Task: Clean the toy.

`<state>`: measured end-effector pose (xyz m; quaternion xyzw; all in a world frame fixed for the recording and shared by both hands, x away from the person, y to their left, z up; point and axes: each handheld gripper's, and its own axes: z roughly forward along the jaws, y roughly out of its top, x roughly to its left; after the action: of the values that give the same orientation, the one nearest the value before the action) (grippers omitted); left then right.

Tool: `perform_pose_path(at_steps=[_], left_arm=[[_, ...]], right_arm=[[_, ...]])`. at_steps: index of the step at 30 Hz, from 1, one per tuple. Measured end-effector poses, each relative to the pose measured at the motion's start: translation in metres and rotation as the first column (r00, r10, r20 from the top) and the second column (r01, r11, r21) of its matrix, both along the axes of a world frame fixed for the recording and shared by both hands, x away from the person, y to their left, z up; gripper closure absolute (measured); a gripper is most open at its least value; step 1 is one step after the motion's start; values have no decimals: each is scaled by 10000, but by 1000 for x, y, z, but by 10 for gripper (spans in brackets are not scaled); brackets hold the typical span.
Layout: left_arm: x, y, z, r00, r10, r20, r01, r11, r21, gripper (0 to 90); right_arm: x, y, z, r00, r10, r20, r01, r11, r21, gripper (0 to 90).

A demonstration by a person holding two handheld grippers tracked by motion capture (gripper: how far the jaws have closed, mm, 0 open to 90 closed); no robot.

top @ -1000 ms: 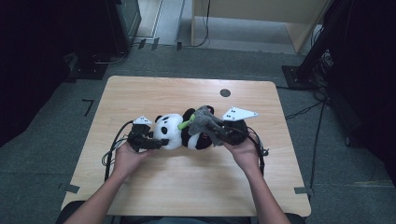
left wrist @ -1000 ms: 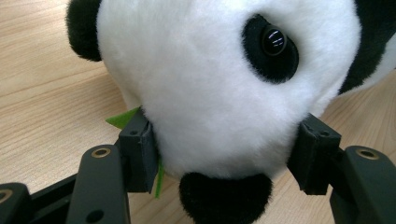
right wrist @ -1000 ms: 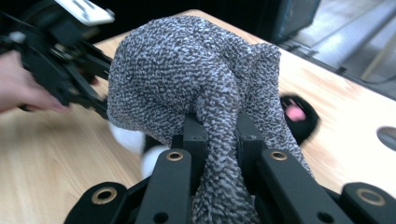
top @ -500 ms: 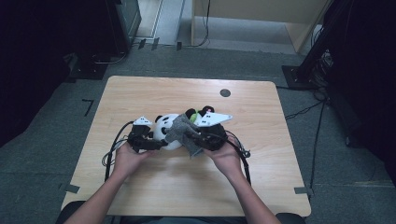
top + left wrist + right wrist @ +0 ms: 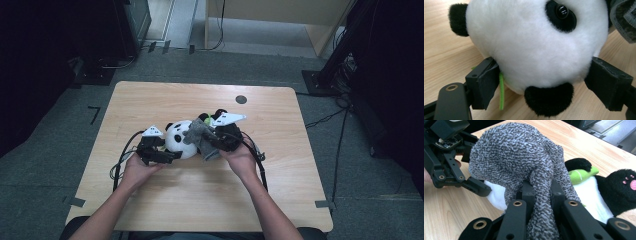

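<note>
Mid-table: soft light sock [image 5: 524, 160] pinched in right gripper [image 5: 540, 192], left gripper [image 5: 544, 77] just opened, jaws loosely flanking squashy panda [image 5: 534, 42] head

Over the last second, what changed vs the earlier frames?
The right gripper, shut on the grey sock, carried it leftward in the high view, from over the panda's body onto the plush panda's head. The left gripper's jaws have just been opening, with the panda's head between them; the pads look to be at its sides. The left hand, the panda and the table stayed put.
</note>
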<state>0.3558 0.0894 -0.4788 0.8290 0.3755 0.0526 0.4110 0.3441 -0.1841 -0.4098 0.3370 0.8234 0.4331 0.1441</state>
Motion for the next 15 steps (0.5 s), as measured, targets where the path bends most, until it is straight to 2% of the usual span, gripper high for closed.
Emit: perform_pose_path(at_steps=[7,12,13,15], left_arm=[[-7,3,5,9955,-263,907,238,9993,286,154],[-8,9,11,9894,-213,1433,272,9989,-394,157],[-8,8,11,9884,-229,1500,296,9986,-430,156],[-4,3,6,9859,-295,1646,319,9994,-114,133]], right_arm=[[5,1,2,9999,-137,-6,137,9999,3,802],[13,5,8,9996,-234,-170,232,9997,-73,802],[15,6,9,9996,-221,-201,219,9997,-103,802],[18,10,10,9996,-197,-221,193,9997,-174,802]])
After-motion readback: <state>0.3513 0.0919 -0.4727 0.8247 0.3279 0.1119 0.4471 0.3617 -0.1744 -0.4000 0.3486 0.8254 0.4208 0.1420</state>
